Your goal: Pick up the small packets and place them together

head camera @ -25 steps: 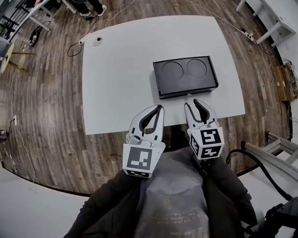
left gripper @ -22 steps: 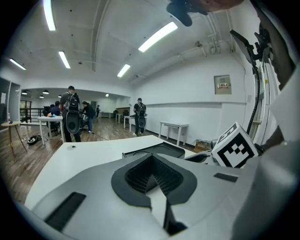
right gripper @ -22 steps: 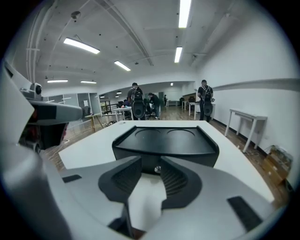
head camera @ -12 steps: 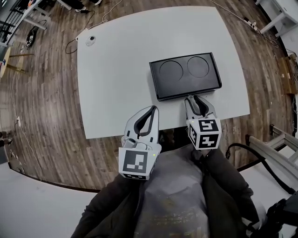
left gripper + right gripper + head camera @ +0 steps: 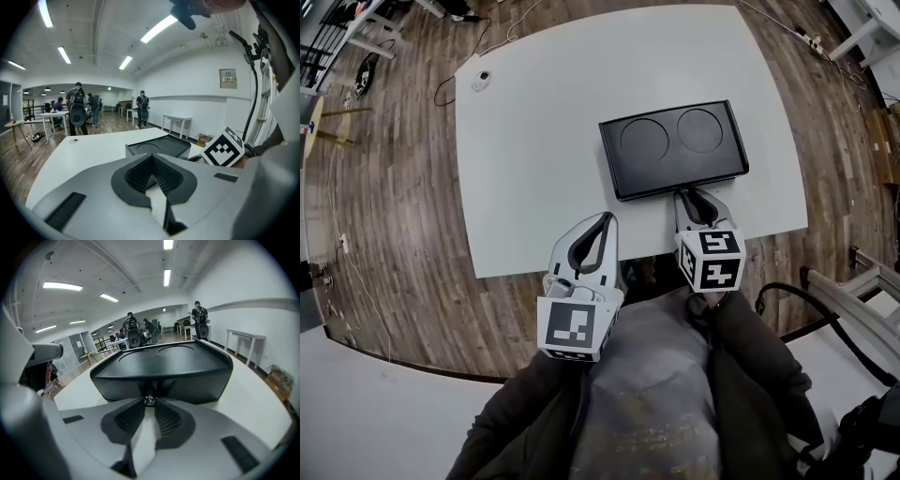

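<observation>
Two tongs sit at the near edge of the white table (image 5: 534, 141), and I take the black box (image 5: 675, 145) on it as my landmark. The box is a flat rectangle with two round hollows side by side in its top.

The right tongs (image 5: 694, 194) point at the middle of the box's near face. In the right gripper view their tips have just been closing and now pinch a small shiny knob (image 5: 149, 400) that sticks out of that face.

The left tongs (image 5: 605, 220) hang off to the left of the box and short of its near face, over the table's edge. Their tips are together with nothing between them.

Each of the tongs carries a cube of black-and-white square markers (image 5: 710, 260); these are patterns, not letters.

Beyond the box, at the table's far left corner, lies a small round white thing (image 5: 482, 80) with a cable running off to the wood floor (image 5: 384, 187). On the wall past the box hangs a small panel (image 5: 228, 78), its print too small for me to read.

Where the small packets are I cannot tell.
</observation>
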Motion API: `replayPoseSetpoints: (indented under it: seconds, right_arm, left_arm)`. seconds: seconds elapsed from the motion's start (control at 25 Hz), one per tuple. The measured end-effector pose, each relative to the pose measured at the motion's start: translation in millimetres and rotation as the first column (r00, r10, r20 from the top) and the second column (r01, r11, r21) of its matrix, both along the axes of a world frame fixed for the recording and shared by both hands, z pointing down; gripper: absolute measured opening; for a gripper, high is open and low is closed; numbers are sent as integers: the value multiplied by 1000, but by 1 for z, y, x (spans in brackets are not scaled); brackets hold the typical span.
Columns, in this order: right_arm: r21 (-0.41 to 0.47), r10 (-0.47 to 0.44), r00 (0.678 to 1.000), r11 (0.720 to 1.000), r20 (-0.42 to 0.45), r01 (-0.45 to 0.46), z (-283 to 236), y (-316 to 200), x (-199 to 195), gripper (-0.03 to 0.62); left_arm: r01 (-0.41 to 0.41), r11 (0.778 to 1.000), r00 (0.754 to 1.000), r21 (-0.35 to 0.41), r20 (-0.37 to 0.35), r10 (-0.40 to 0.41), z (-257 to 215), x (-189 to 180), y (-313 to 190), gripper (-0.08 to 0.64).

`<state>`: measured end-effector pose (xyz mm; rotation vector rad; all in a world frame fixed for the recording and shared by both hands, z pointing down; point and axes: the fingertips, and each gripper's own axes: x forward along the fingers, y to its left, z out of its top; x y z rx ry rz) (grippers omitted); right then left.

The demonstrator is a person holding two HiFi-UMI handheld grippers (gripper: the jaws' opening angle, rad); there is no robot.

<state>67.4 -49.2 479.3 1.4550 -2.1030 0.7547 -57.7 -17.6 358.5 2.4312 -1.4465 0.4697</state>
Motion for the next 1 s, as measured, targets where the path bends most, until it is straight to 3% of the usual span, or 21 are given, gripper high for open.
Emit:
replayPoseSetpoints:
  seconds: [1.0]
  right_arm:
    - [30,2,999,1000,-35,-1,-1,76,3,71]
  left_arm:
    - [-43,998,999,45,-24,44,-9,-3,55,2]
